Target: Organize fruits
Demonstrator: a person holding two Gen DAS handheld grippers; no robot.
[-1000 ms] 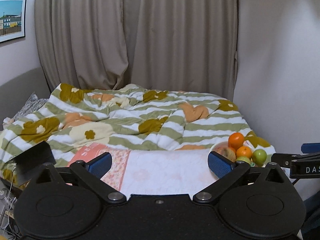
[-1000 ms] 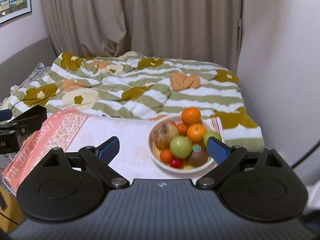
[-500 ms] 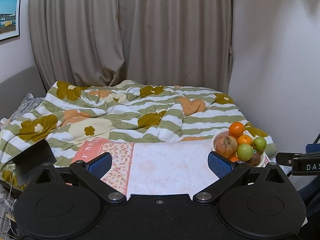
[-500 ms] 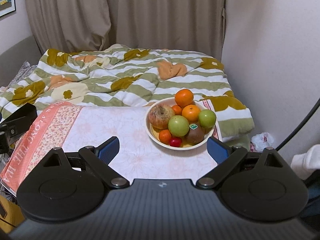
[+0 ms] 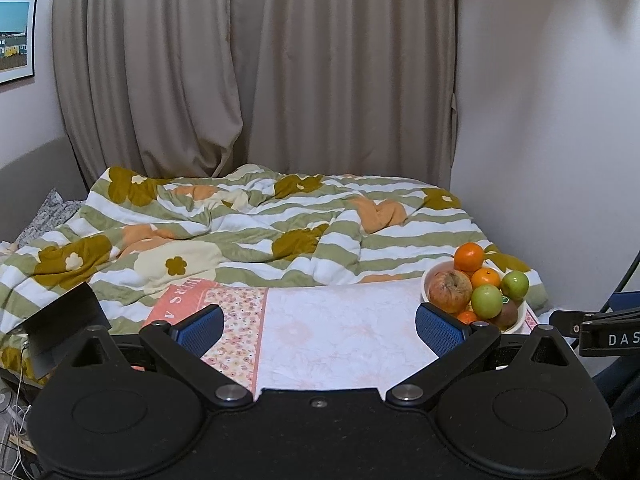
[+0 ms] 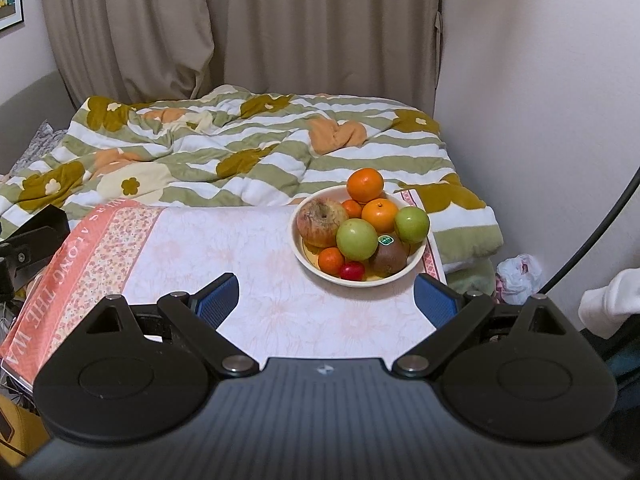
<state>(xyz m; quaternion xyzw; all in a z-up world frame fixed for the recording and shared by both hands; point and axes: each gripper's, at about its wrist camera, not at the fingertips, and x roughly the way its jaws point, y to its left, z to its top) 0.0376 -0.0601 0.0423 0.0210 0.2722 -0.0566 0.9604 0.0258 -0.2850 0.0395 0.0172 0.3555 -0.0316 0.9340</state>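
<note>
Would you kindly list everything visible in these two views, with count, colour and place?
bowl: 1, cream, right part of the cloth
oranges: 4, orange, two large on top, two small lower
green apples: 2, green, bowl front and right
blotchy apple: 1, red-yellow, bowl left
kiwi: 1, brown, stickered, bowl front right
small red fruit: 1, red, bowl front
cloth: 1, pale pink, floral border left
duvet: 1, green-white striped, behind
curtains: beige, back wall
picture: 1, left wall
left hand-held gripper: open, empty
right hand-held gripper: open, empty
</note>
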